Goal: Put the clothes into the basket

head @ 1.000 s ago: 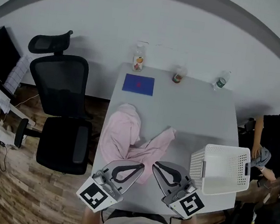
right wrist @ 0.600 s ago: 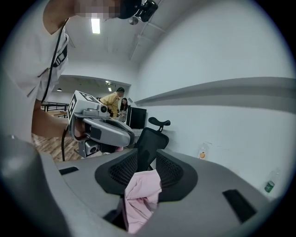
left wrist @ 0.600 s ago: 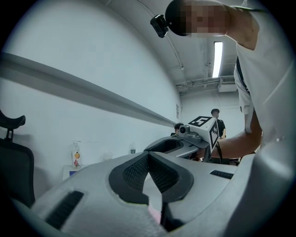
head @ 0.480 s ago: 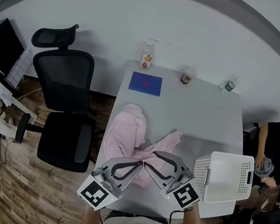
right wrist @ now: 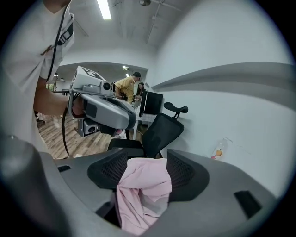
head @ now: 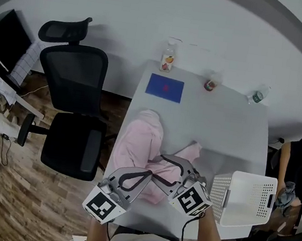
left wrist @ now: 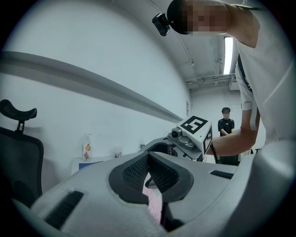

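Observation:
A pink garment (head: 139,143) lies crumpled on the left half of the grey table (head: 227,127). The white slatted basket (head: 249,177) stands at the table's near right corner and holds nothing I can see. My right gripper (head: 157,166) hangs low over the garment's near part. Its jaws have just been opening, and pink cloth (right wrist: 143,185) bunches between the pads of this right gripper (right wrist: 141,164) without being squeezed. My left gripper (head: 148,173) is beside it at the garment's near edge. In the left gripper view this gripper (left wrist: 148,157) has its tips together, with only a sliver of pink showing below.
At the table's far edge are a blue mat (head: 165,87), a clear bottle (head: 168,59), a small cup (head: 210,84) and a water bottle (head: 258,96). A black office chair (head: 75,112) stands left of the table. A seated person (head: 298,175) is at the right.
Both grippers have come forward and down onto the garment's near part. The right gripper has rolled and its jaws have spread, with pink cloth now between them.

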Demonstrator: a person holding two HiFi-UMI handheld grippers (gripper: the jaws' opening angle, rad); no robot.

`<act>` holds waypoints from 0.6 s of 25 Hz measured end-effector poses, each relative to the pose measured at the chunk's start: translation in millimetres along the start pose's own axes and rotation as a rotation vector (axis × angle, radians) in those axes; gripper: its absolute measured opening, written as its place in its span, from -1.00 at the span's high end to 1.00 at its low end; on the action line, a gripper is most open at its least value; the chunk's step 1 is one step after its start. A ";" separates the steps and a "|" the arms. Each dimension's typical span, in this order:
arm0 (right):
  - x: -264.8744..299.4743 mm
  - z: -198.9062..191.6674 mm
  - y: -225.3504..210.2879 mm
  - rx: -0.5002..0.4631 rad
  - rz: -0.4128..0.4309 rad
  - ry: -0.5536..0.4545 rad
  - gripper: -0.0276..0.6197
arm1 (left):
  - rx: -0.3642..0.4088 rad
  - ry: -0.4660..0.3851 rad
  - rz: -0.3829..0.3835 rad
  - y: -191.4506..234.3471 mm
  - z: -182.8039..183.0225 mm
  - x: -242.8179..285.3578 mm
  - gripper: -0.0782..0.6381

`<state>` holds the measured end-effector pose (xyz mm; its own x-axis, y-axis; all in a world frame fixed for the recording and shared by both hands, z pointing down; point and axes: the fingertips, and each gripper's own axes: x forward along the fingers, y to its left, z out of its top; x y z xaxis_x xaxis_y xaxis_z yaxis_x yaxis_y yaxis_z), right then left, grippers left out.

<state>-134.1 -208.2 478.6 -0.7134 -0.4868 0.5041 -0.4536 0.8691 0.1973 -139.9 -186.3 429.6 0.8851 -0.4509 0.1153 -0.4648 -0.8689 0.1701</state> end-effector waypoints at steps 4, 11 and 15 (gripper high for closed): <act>21.3 -18.7 4.0 -0.048 0.054 0.067 0.05 | -0.007 0.016 0.017 10.2 -11.4 3.2 0.78; 54.3 -55.3 12.2 -0.085 0.139 0.167 -0.11 | -0.022 0.037 0.037 22.6 -23.1 3.0 0.78; 71.4 -75.0 17.7 -0.108 0.186 0.218 -0.26 | -0.034 0.050 0.049 29.0 -28.7 1.5 0.78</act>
<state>-153.0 -220.9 581.1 -0.6423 -0.2986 0.7059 -0.2585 0.9514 0.1673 -152.7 -206.3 462.8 0.8593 -0.4813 0.1729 -0.5089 -0.8382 0.1961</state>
